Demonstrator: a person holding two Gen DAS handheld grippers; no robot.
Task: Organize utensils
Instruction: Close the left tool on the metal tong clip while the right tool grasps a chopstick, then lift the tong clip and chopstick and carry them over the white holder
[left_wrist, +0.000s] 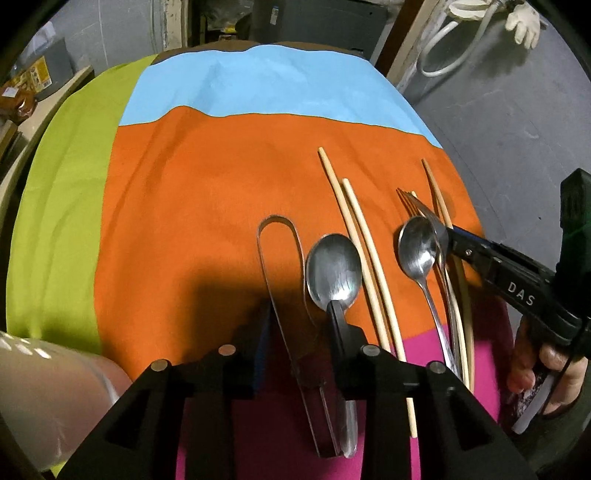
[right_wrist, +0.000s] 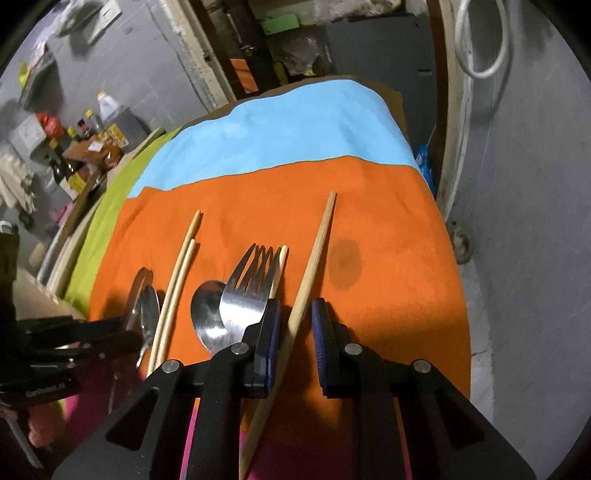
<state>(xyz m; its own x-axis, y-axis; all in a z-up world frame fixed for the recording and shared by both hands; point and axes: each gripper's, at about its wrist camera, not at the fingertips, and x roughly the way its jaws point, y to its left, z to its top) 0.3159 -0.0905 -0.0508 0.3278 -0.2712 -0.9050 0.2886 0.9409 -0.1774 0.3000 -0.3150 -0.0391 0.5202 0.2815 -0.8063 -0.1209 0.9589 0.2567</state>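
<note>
Right gripper (right_wrist: 293, 334) is gaping around a lone chopstick (right_wrist: 309, 280), fork (right_wrist: 245, 295) crowding its left finger. Left gripper (left_wrist: 301, 325) is spread over tongs (left_wrist: 279, 280) and large spoon (left_wrist: 334, 271). Everything is lying on orange cloth (left_wrist: 192, 184); grey walls behind.

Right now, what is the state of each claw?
Left claw: open, holding nothing.
Right claw: open around the pale wooden chopstick, not gripping.
</note>
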